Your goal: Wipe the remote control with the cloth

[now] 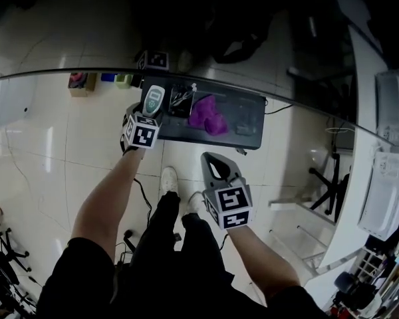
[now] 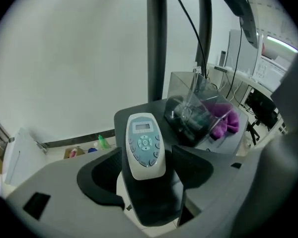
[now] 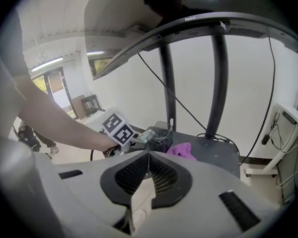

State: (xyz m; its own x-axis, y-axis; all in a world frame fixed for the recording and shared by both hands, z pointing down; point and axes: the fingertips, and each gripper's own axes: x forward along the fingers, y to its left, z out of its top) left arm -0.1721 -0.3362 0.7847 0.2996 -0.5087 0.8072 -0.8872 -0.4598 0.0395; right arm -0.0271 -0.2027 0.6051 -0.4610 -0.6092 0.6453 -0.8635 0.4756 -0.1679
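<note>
The white remote control (image 1: 153,100) (image 2: 145,145) lies face up at the left end of the black table (image 1: 249,121). My left gripper (image 1: 152,109) (image 2: 146,166) is open around the remote's near end, with a gap at each side between pad and remote. The purple cloth (image 1: 208,113) (image 2: 223,122) (image 3: 181,150) lies crumpled in the middle of the table, untouched. My right gripper (image 1: 210,158) (image 3: 148,155) is shut and empty, held over the floor in front of the table.
A clear plastic box (image 1: 181,100) (image 2: 193,108) with dark parts stands between remote and cloth. Two black monitor posts (image 2: 158,43) rise behind the table, with cables trailing. A white desk (image 1: 379,178) runs along the right. Small bottles (image 1: 123,79) sit on the floor at left.
</note>
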